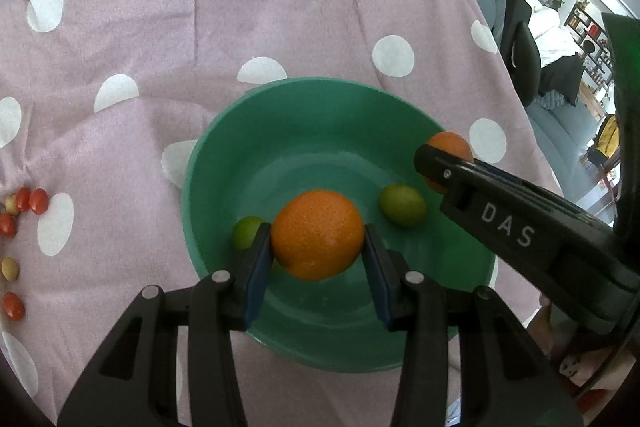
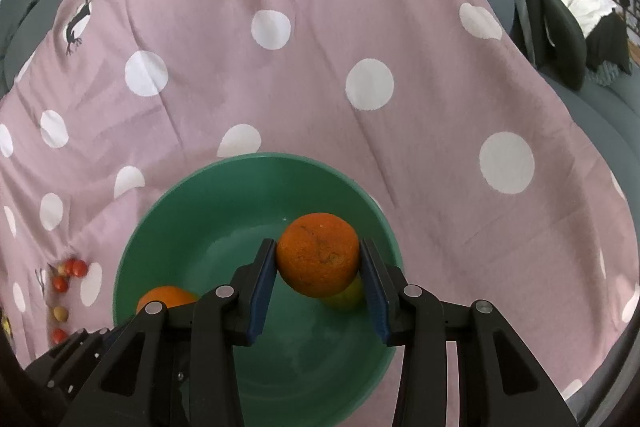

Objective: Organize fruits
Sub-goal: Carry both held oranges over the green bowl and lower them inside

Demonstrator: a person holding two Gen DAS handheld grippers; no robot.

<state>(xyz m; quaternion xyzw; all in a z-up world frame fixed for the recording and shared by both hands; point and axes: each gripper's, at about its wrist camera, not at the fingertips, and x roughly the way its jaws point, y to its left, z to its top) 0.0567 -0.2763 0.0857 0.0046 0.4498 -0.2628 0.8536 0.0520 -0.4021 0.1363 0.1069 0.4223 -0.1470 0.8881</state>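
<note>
Left wrist view puts a round, pebbly-skinned orange (image 1: 318, 235) squarely between our left gripper (image 1: 318, 247) fingers, whose blue pads (image 1: 256, 267) press on its two sides; the fruit hangs above the inside of the glossy green plastic bowl (image 1: 224, 155). Our right gripper (image 2: 319, 263) does the same with a second, darker-flecked orange (image 2: 318, 254), its fingers clamped on either side, also above the bowl's hollow. From the left wrist that second orange peeks out beyond the right tool's black fingertip, near the bowl's rim.

Just past the left fingers' left pad, a small green lime-like fruit (image 1: 246, 231) lies on the bowl floor; a second small green fruit (image 1: 402, 205) lies beyond the right pad, apart from the held orange. In the right wrist view one green fruit (image 2: 348, 295) sits directly under the held orange.

Outward again, the bowl rests on a mauve cloth with white polka dots (image 1: 280, 27), spread over what looks like a grey sofa rather than a bench. Far out to the left of the fingers, small red and yellowish cherry tomatoes (image 1: 24, 203) lie scattered on the cloth.

We judge the step to be dropping both oranges into the bowl. Next, we would lower each a little and part the fingers gently, shifting the right one aside so it doesn't land on the green fruit. The tomatoes are not yet gathered.
</note>
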